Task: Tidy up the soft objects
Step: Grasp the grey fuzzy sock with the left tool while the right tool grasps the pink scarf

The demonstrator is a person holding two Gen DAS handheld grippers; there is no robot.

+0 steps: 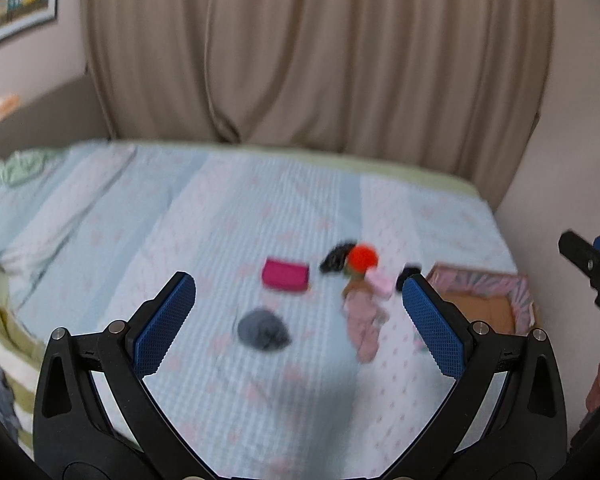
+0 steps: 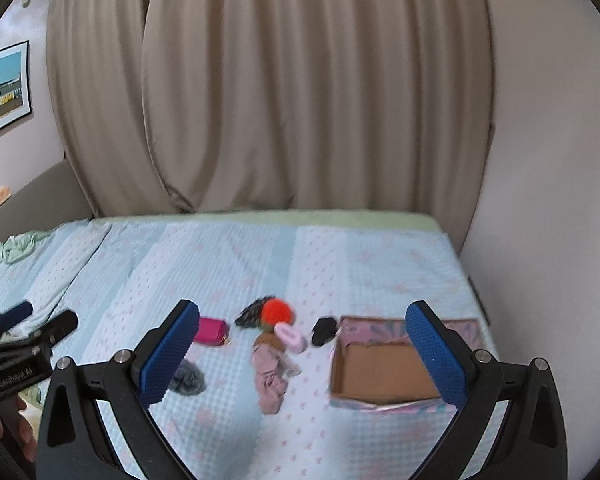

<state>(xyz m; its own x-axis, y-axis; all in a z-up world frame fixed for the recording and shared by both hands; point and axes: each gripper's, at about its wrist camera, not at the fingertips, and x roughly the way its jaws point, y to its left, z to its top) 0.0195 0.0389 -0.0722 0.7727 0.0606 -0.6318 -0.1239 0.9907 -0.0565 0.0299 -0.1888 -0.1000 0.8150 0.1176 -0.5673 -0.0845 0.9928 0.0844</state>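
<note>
- My left gripper [image 1: 299, 294] is hovering over the bed [image 1: 220, 208], fingers spread wide, gripping nothing.
- Grey fuzzy piece [image 1: 263, 329] is lying nearest me, magenta pouch [image 1: 285, 274] just beyond it.
- Black item [image 2: 251, 312], orange pompom [image 2: 277, 311], pink sock [image 2: 269, 376] are clustering mid-bed.
- Small black piece [image 2: 324, 330] is sitting just beside the open box [image 2: 380, 372].
- My right gripper [image 2: 302, 338] is hovering too, fingers wide apart, empty.

Motion-blurred bedspread [image 1: 220, 208] — box [image 1: 480, 308] partly behind gripper [image 1: 300, 316]
</note>
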